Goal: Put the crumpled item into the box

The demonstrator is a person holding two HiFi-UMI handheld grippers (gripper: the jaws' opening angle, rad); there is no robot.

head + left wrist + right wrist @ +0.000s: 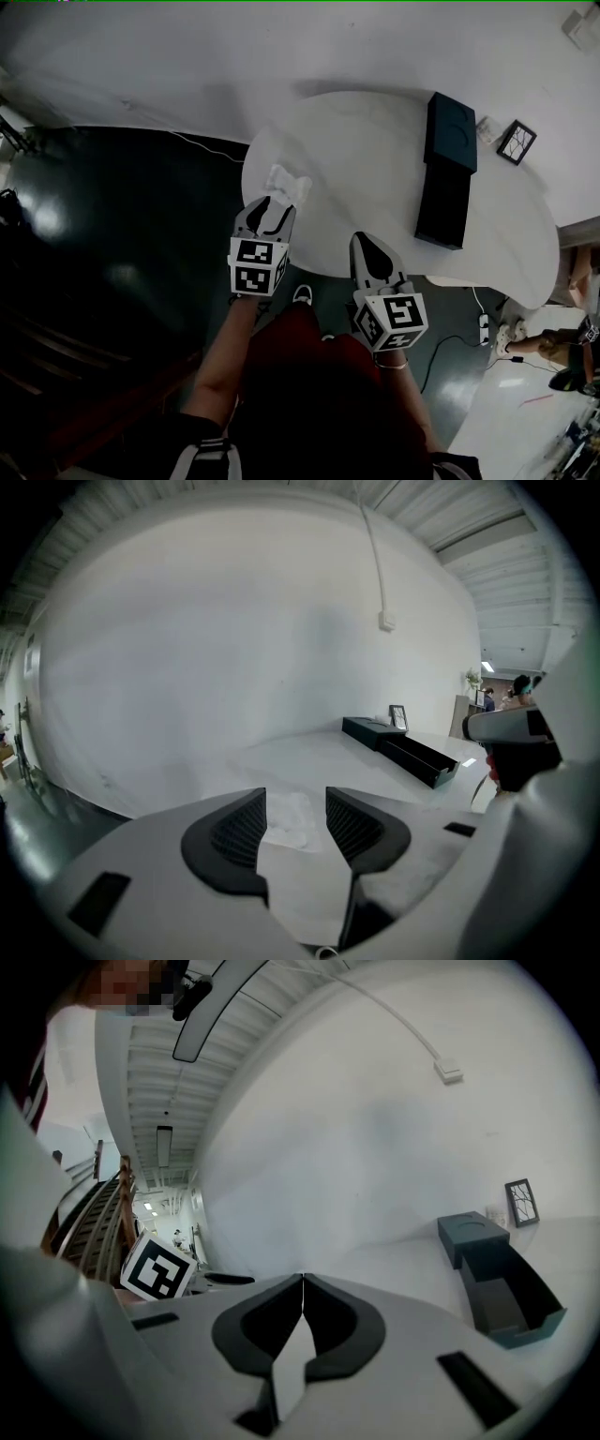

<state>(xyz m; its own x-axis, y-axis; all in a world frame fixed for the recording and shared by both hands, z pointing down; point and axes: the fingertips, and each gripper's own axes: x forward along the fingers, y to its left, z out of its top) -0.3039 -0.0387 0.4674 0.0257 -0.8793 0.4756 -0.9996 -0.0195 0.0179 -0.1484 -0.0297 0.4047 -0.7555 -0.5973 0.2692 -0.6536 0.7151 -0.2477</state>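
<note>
A white crumpled item (286,181) lies near the left edge of the white round table (375,178). My left gripper (270,204) is just short of it and open, its pads clear of the item. In the left gripper view the crumpled item (289,819) shows through the gap of the left gripper (295,801). A dark open box (443,202) lies at the table's right, its lid (451,131) behind it. My right gripper (368,246) hovers at the table's near edge, shut and empty; in its own view the right gripper (302,1281) has its jaws touching, the box (506,1299) at the right.
A small picture frame (516,142) stands behind the lid near the wall. A cable (202,145) runs over the dark floor left of the table. A power strip (484,328) and a seated person (562,347) are at the lower right.
</note>
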